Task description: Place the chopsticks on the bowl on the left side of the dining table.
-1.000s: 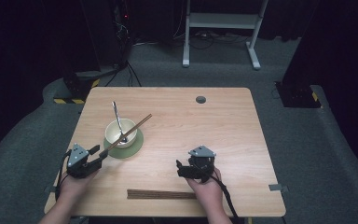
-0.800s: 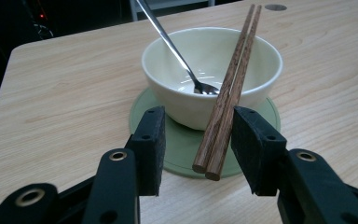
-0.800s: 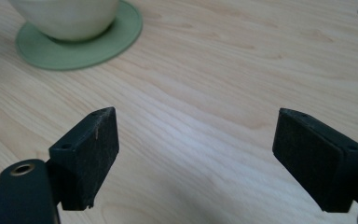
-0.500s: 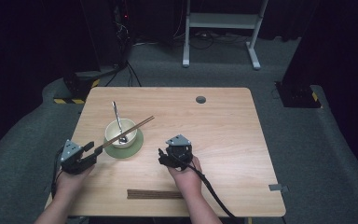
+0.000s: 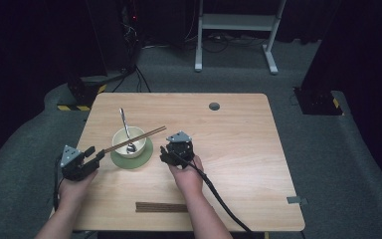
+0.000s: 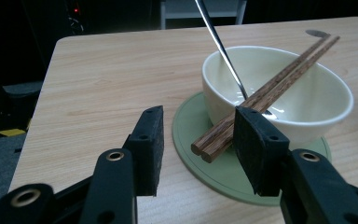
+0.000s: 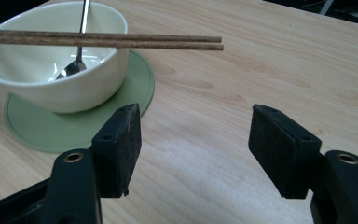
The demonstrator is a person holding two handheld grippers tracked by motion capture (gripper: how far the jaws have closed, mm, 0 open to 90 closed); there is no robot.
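The left gripper [image 5: 97, 155] sits at the near left side of the table [image 5: 238, 139], its jaws apart and pointing at the cream bowl [image 5: 129, 141] just ahead of it. In the left gripper view the blunt ends of a pair of brown chopsticks [image 6: 265, 95] reach into the gap between the jaws, close against the inner face of the right-hand pad; whether they touch it cannot be told, and the left-hand pad stands well clear of them, so nothing is clamped. The chopsticks lie across the bowl's rim, slanting up and away from this gripper, and a metal spoon [image 6: 223, 51] leans in the bowl beyond them with its handle rising away. The bowl rests on a round green coaster [image 6: 191, 135] whose near edge lies just ahead of the pads. The right gripper [image 5: 165, 155] is just beside the bowl on its other side, jaws apart with only bare table between them; they have just been closing. From its own view the bowl and coaster lie ahead and to its left, and the thin tips of the chopsticks [image 7: 121, 41] jut past the rim above and ahead of its left-hand pad, not touching it. A dark strip [image 5: 161, 207] lies near the table's front edge, behind both grippers.
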